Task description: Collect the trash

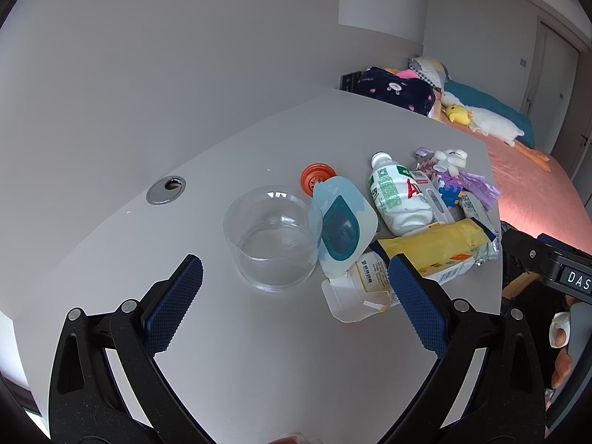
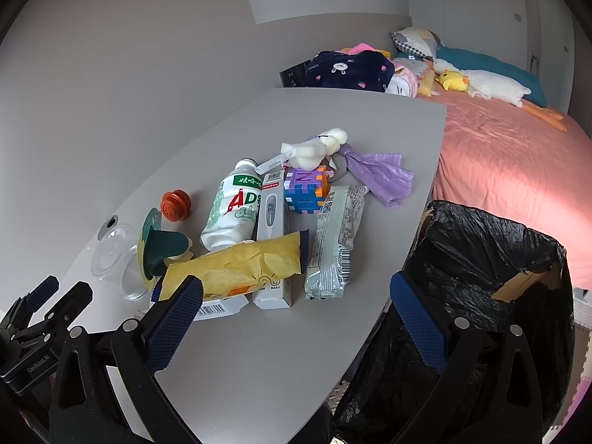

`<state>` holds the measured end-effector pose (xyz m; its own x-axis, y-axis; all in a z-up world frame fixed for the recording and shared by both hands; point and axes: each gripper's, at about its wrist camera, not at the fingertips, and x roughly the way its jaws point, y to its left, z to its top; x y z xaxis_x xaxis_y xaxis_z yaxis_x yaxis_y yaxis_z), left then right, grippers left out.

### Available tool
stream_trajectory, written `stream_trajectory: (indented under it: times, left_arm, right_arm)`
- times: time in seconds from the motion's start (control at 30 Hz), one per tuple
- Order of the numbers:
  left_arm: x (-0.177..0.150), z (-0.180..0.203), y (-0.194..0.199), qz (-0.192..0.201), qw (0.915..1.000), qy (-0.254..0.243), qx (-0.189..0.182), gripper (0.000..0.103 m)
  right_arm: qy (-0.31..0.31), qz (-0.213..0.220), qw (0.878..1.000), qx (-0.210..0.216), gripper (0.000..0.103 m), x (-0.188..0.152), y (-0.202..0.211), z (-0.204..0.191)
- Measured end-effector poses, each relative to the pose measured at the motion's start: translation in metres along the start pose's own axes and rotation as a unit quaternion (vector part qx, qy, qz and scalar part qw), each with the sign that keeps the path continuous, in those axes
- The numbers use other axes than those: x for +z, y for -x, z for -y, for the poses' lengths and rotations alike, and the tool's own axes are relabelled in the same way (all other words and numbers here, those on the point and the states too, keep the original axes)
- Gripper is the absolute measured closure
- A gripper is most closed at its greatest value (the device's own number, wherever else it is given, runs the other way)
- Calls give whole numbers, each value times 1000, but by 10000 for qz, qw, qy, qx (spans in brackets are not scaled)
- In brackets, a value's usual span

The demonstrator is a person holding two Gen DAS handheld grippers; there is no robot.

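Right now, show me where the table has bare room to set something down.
Bare: the near table strip between both open grippers and the yellow wrapper; also the far end beyond the purple bag. Crowded: the middle, from clear cup to silver wrapper.
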<state>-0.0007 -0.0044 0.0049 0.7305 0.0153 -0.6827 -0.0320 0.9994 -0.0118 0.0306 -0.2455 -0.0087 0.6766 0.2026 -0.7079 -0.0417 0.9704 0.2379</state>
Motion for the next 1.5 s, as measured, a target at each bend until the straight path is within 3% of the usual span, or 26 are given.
stream_trajectory:
  times: [0.83, 1.5]
  left_arm:
    - [-5, 5, 2, 10, 10000, -59, -58, 6]
    - [4, -6, 5, 107, 9999, -4, 118, 6]
  right_arm:
    - [-53, -51, 10000, -1, 2, -1, 0, 4]
    - [13, -37, 10000, -53, 2, 3, 2, 13]
